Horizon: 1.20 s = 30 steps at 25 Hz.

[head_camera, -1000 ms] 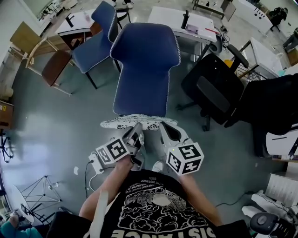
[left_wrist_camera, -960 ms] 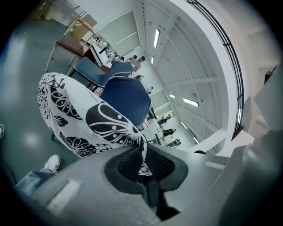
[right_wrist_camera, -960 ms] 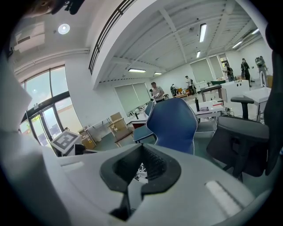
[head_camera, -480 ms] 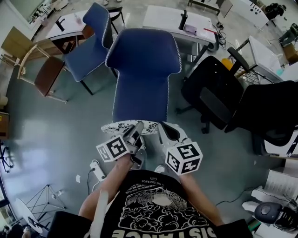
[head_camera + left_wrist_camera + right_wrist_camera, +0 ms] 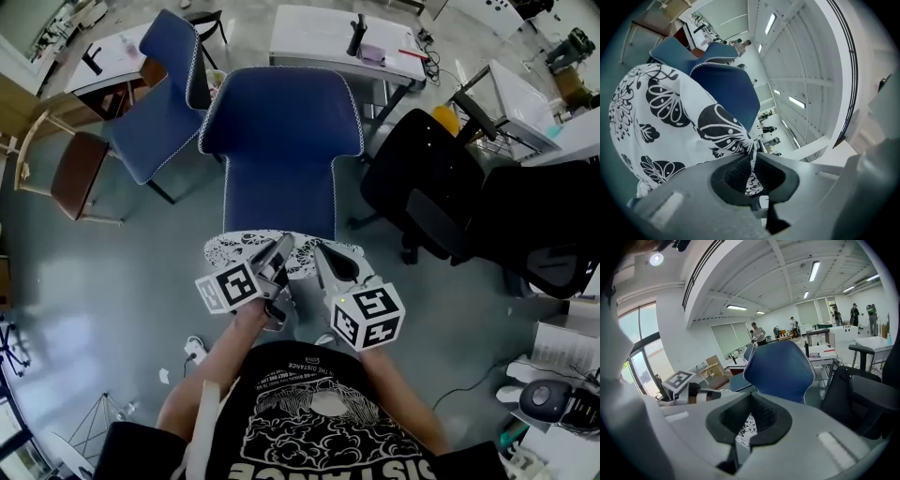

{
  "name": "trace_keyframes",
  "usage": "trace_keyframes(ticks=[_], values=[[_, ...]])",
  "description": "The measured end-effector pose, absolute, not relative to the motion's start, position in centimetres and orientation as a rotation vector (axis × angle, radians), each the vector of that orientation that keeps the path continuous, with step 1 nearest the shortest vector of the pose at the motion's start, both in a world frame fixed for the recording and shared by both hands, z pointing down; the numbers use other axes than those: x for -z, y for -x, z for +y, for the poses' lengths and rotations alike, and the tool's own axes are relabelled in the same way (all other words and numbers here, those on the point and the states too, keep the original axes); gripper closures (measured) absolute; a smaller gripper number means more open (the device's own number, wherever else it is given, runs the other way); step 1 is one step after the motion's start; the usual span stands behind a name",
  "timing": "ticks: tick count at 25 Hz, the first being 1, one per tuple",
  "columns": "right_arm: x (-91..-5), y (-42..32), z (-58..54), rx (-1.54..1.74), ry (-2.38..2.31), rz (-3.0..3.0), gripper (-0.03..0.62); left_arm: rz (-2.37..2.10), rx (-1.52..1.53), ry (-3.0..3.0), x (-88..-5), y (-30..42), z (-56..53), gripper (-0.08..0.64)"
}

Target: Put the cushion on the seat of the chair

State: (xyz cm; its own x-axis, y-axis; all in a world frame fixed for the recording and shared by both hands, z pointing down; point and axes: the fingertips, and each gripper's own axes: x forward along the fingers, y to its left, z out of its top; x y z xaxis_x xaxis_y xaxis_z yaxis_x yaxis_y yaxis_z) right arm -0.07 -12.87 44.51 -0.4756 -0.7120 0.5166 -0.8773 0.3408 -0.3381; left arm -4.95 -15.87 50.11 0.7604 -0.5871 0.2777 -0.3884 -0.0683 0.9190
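Cushion [image 5: 230,251], white with a black flower print, is hanging between the two grippers at the near edge of the blue chair [image 5: 281,141]. In the head view its far rim is overlapping the front of the seat, and whether it is touching the seat cannot be told. The left gripper [image 5: 277,251] and the right gripper [image 5: 323,255] are gripping its near edge side by side.

The left gripper view is showing what the head view is hiding. Its jaws are standing narrow, pinching a fold of the cushion [image 5: 661,122], while the rest is spreading out to the left and the chair [image 5: 729,89] back is rising beyond it.

The right gripper view is showing only a sliver of the cushion [image 5: 746,427] clamped between its nearly closed jaws. The chair [image 5: 780,371] is rising just beyond, and the left gripper's marker cube [image 5: 677,379] is showing at the left.

Only the head view is taking in a second blue chair [image 5: 159,94] at far left and black office chairs [image 5: 422,197] at right.
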Motion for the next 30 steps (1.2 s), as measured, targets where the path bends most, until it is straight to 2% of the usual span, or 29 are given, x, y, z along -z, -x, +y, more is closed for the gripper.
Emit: trace_keyframes(ticks=[14, 30], values=[[-46.1, -0.8, -17.9, -0.851, -1.488, -2.288, 0.594, -0.722, 0.165, -1.689, -52.7, 3.4, -21.6, 0.537], [-51.9, -2.2, -24.7, -0.919, -1.237, -2.320, 0.594, -0.907, 0.203, -1.565, -58.9, 2.9, -29.4, 0.535]])
